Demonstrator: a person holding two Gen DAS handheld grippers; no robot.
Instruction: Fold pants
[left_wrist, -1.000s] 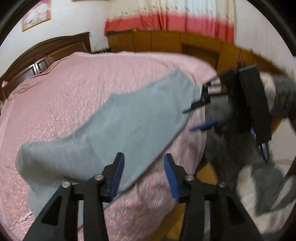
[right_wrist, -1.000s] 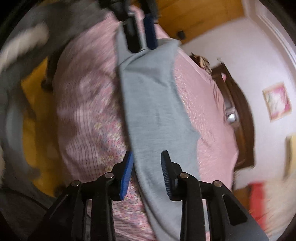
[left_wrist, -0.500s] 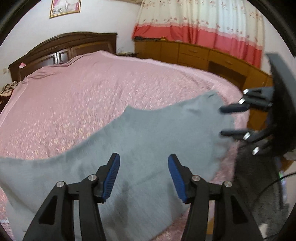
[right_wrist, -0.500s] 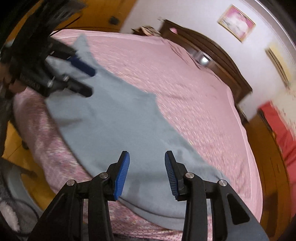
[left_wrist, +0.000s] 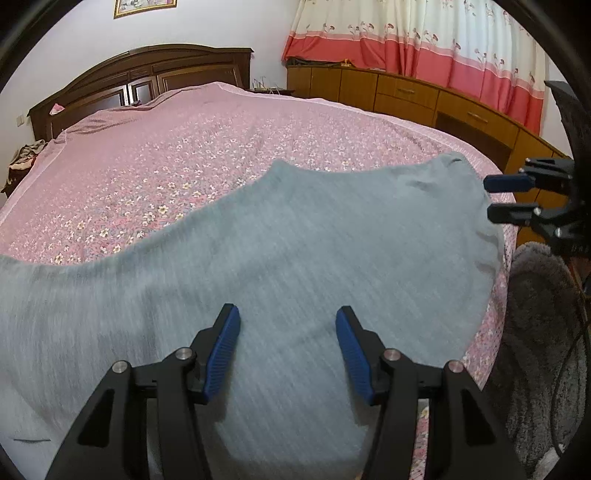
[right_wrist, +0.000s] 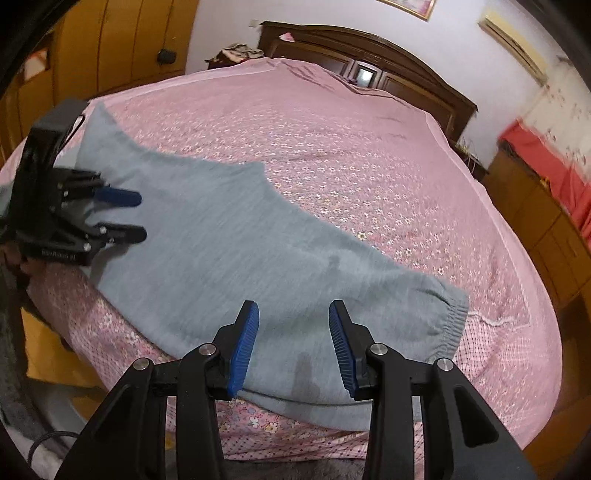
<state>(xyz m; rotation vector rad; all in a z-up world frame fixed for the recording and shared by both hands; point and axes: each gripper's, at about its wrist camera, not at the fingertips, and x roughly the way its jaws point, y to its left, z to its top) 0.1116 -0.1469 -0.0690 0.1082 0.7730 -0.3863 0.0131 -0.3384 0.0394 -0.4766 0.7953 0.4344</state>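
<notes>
The pants (left_wrist: 295, 258) run off the left wrist view's lower left edge, their cloth motion-blurred.

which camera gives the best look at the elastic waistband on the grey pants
The right wrist view. There the gathered elastic waistband of the grey pants lies in plain sight on the pink bedspread. The left wrist view shows only the flat grey cloth, no gathered band that I can make out.

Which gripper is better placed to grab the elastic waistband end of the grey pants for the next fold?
Probably the right gripper: it is open over the pants beside the gathered waistband. The left gripper, also open, hovers over the opposite end.
</notes>
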